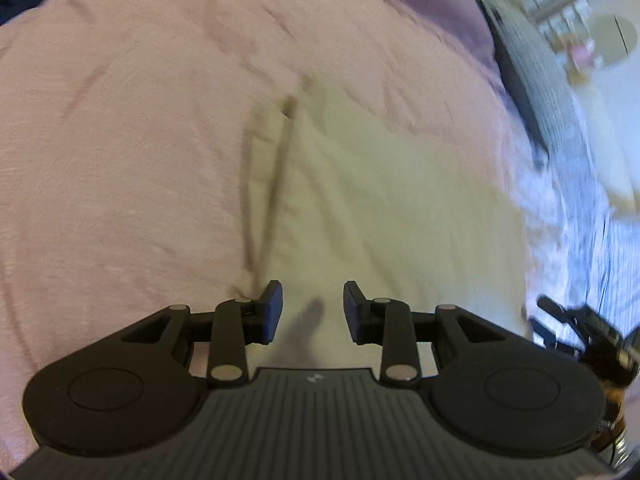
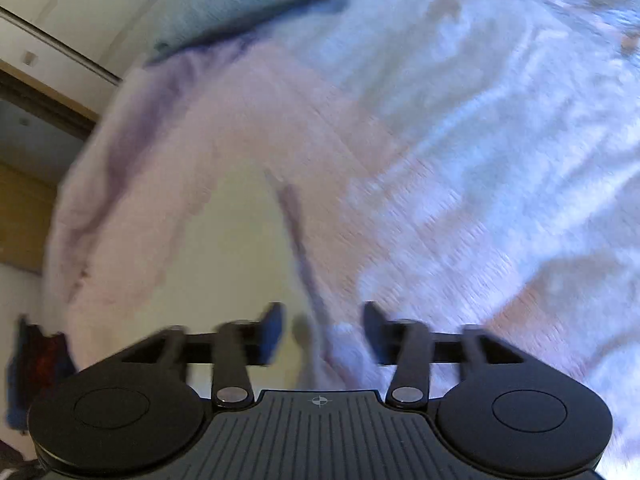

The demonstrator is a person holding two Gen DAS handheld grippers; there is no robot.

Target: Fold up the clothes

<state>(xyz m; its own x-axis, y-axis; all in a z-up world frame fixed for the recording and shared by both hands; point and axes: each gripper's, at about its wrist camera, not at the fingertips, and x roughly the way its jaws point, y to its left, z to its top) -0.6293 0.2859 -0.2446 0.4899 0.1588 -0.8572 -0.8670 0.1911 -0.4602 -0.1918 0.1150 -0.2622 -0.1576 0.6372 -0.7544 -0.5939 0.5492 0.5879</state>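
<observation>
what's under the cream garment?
The cream garment lies on a pink bedspread, which shows all around it. Whatever the spread hides directly beneath the garment is covered. Both views are blurred.

Your left gripper [image 1: 313, 312] is matt black plastic with shiny metal pins. Beyond it lies a smooth cream garment [image 1: 360, 184] on a pink, faintly ribbed cloth bedspread [image 1: 120, 140]; beside that, a grey knit blanket [image 2: 240, 4].
</observation>
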